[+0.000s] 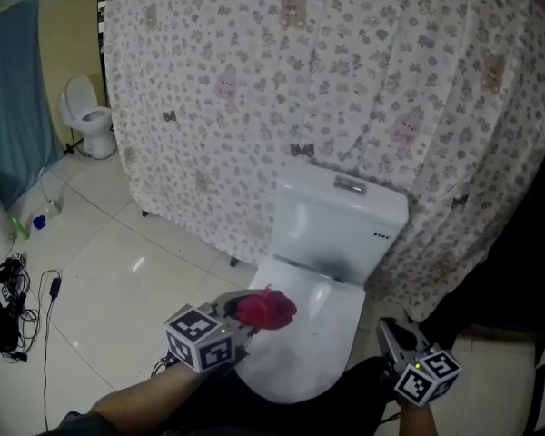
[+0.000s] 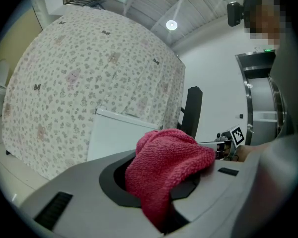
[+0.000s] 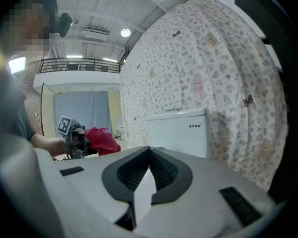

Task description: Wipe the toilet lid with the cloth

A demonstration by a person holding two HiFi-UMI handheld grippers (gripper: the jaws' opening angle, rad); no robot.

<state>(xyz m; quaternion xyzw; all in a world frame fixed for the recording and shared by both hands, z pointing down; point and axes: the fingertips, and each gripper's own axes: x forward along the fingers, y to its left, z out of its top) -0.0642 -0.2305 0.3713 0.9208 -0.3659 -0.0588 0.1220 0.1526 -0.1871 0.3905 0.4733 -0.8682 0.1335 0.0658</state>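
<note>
The white toilet has its lid [image 1: 320, 336] closed under the tank [image 1: 341, 220]. A red cloth [image 1: 266, 310] is bunched in my left gripper [image 1: 254, 322], which is shut on it just above the lid's left edge. In the left gripper view the cloth [image 2: 166, 167] fills the jaws and spills over them. My right gripper [image 1: 393, 332] hangs off the lid's right side, shut and empty. In the right gripper view its jaws [image 3: 149, 155] meet at the tips, with the cloth [image 3: 102, 139] and the tank [image 3: 181, 130] beyond.
A flowered curtain [image 1: 345, 80] hangs close behind the tank. A second toilet [image 1: 89, 116] stands far back left. Black cables [image 1: 9, 309] and a small blue bottle [image 1: 39, 222] lie on the tiled floor at left. Something dark [image 1: 518, 280] stands at the right.
</note>
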